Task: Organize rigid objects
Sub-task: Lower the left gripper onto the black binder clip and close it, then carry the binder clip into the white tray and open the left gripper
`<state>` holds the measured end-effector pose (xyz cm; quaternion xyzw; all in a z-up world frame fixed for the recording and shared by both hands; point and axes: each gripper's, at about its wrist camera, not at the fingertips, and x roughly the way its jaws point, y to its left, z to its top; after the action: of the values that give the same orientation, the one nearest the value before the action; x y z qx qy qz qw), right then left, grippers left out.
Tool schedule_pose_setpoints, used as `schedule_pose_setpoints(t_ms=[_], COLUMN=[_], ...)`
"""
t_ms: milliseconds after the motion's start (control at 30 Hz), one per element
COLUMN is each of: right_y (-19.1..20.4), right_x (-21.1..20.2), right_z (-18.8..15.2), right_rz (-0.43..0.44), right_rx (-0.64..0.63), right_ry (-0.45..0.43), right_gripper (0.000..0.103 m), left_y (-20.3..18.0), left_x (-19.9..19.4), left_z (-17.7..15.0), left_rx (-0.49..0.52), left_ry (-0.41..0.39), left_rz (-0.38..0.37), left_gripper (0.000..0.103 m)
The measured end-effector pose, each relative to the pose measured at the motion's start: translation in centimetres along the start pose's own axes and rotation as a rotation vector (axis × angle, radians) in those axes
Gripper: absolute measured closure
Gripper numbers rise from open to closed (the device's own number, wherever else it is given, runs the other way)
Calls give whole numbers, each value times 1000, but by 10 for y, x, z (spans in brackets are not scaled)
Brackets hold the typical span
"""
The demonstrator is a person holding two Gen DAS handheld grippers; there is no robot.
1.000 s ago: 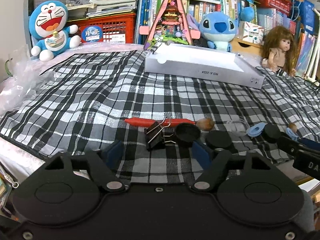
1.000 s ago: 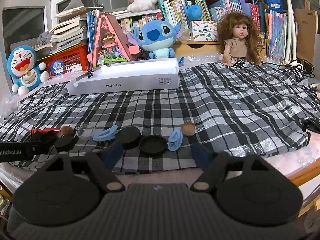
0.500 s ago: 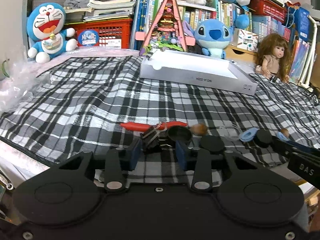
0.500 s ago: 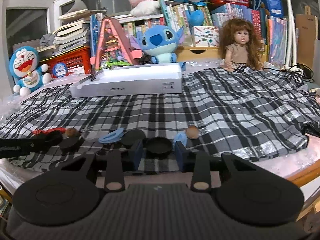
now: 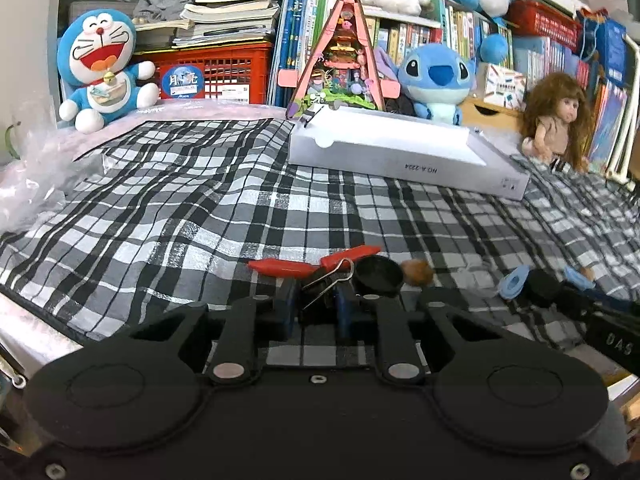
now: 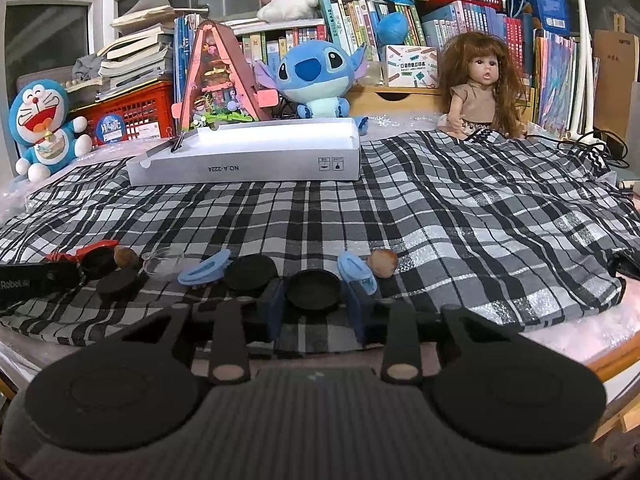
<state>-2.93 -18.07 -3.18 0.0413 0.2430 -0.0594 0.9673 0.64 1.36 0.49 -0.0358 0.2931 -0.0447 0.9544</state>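
your left gripper (image 5: 312, 304) just clamped the binder clip (image 5: 320, 286), near edge. right gripper (image 6: 316, 304) is closing around the black lid (image 6: 315, 289). both ready for the far white box (image 6: 244, 156).

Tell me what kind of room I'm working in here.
Most likely a child's bedroom or playroom at home. Plush toys and a doll sit along the back, packed bookshelves stand behind them, and the work surface is covered with a plaid cloth.
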Motion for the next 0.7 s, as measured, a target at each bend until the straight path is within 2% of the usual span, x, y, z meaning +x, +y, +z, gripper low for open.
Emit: schedule_pose_setpoints(t_ms=[333,500,700], right_y=[-1,-8,-21], right_x=[-8,-5,5], right_z=[10,25,59], right_rz=[32,73,122], right_rx=[13,40,68], right_ry=[-23,-11,11], right_gripper=[67,67,67], left_y=[-6,-4,-4], left_x=[-11,-7,2], left_z=[14,40,79], left_rx=[34,23,21], left_ry=[-24,-3,5], left_rz=[-23,-81,-139], left_gripper=[84,84,84])
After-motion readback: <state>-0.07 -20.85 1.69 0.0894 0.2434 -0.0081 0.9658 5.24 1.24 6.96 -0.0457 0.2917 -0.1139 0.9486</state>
